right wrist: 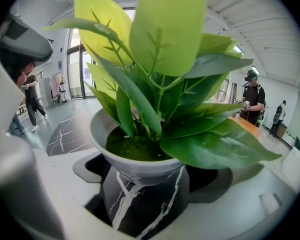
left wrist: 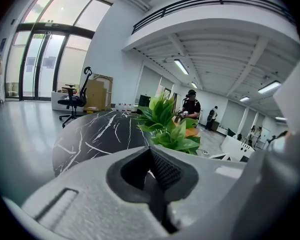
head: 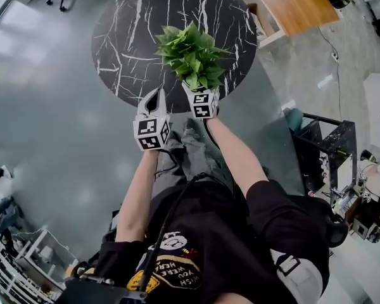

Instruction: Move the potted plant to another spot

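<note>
Inside marbled pot (right wrist: pixel 140 196): green plant (right wrist: pixel 162 79).

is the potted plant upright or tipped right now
Upright: in the right gripper view the potted plant shows a level rim and stems rising straight, its marbled base clamped in the right gripper.

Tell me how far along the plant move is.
Done: the right gripper is clamped on the potted plant. In hand: it is held at the near edge of the round marbled table; the left gripper is shut and empty. Left: set it down in its new spot and let go.
</note>
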The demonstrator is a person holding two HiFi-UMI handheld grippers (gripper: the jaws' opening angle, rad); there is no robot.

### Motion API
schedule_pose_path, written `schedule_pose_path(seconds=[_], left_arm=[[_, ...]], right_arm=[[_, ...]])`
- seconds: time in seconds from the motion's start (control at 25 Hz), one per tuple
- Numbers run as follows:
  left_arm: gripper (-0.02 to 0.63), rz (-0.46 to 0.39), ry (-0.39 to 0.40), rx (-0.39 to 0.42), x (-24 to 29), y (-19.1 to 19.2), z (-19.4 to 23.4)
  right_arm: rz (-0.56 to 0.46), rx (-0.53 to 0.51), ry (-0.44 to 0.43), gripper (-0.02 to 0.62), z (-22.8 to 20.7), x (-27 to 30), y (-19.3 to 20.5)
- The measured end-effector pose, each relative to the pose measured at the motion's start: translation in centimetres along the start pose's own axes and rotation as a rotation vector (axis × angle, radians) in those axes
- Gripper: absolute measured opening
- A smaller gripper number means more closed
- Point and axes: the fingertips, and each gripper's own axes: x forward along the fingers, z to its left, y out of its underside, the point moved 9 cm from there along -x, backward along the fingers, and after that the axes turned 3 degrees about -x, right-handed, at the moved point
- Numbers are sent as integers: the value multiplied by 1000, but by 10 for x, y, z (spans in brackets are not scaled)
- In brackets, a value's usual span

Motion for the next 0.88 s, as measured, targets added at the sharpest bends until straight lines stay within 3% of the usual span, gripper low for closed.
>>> schedule_pose_path(seconds=[0.36,0.6,0.88], left_arm=[[2,50,81,-20,-22,25,-6],[2,54,95,-23,-26,31,-17],[2,50,85,-17,-32,41,-22]], right_arm=[[-24,22,42,472,12,-36,33],[-42,39,-10,476,10,-41,42],[-13,46,-1,485,0,-64,58]])
